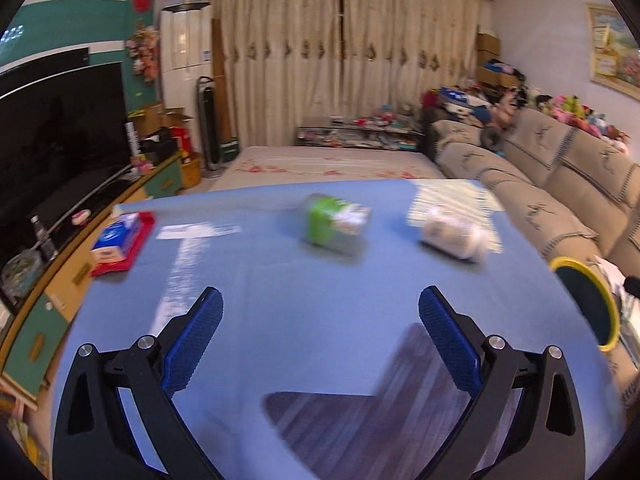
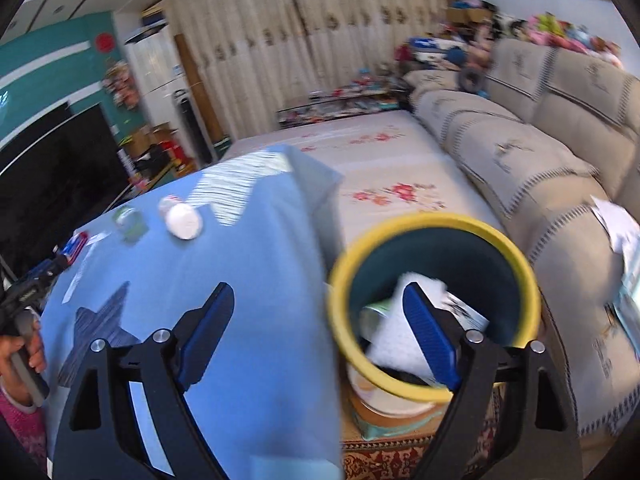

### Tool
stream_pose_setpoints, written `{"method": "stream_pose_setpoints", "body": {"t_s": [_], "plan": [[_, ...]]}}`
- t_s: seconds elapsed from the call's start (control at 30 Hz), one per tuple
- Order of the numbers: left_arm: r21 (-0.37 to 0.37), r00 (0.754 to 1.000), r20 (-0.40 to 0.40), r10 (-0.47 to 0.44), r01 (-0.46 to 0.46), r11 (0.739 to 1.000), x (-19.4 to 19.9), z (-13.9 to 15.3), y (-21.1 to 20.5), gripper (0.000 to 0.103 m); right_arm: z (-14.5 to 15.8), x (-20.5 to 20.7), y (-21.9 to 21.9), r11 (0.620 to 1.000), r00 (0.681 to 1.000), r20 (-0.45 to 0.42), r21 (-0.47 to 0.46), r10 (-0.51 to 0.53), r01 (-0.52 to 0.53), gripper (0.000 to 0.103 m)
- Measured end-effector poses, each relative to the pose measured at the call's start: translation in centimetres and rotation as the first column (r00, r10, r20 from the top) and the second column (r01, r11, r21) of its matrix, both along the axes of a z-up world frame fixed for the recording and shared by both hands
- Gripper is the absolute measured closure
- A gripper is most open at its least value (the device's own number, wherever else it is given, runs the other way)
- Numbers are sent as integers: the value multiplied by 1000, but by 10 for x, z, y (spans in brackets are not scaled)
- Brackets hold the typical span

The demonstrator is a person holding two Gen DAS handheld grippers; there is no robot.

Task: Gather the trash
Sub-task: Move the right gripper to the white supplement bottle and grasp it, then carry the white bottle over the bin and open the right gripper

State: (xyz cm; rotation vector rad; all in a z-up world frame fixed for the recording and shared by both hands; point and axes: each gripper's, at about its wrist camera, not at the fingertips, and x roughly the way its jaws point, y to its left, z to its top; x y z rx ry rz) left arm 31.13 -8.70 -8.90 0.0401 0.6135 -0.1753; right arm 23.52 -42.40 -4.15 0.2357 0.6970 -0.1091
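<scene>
Here the left tongs [image 1: 320,312] hang over the blue tabletop [image 1: 280,304], spread wide, with nothing between the blue pads [image 1: 196,340]. The right tongs [image 2: 318,312] are spread wide too and hold nothing. One of their pads sits over the tabletop edge and the other sits in front of the bin's mouth.

Two pieces of trash lie on the tabletop. One is a green and white bottle [image 1: 338,222], lying on its side. Its long way runs left to right across the left view, a bit tilted, and it is too blurry to tell which end is the top. The other is a white bottle [image 1: 454,236], also on its side, just to the right of the green one and apart from it. Its long way runs from upper left to lower right. In the right view the white bottle [image 2: 182,218] shows its round white end to the camera, and the green and white bottle [image 2: 129,222] is just to its left.

There is one bin [image 2: 436,236], dark inside with a yellow rim. It stands on the floor beside the tabletop, between it and the couch [image 2: 520,152]. In the bin I can see a white crumpled thing [image 2: 396,344] and some other bits, too blurry to name.

One flat pack [image 1: 120,244], red, blue and white, lies at the far left of the tabletop. The bin's yellow rim [image 1: 588,304] peeks in at the right edge of the left view.
</scene>
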Motion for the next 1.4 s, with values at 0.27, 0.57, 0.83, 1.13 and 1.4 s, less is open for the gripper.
{"method": "stream_pose_setpoints", "body": {"t_s": [0.27,0.57,0.83,1.13,1.4], "plan": [[-40,998,-4,60,-61,997,8,-11,28,6,-3,110,76,962,961,-49,1,273,-273,21],[-110,996,-46,71,-76,991,11,-19,31,6,-35,187,108,927,920,-154,-47,361,-372,21],[-101,996,-70,50,-57,993,13,-28,22,6,-51,213,122,924,912,-168,-18,373,-382,23],[-100,996,-82,42,-50,994,14,-32,19,6,-51,208,133,918,906,-179,-33,383,-394,55],[-99,996,-74,44,-51,994,15,-33,17,6,-32,176,140,927,915,-172,-23,365,-375,55]]}}
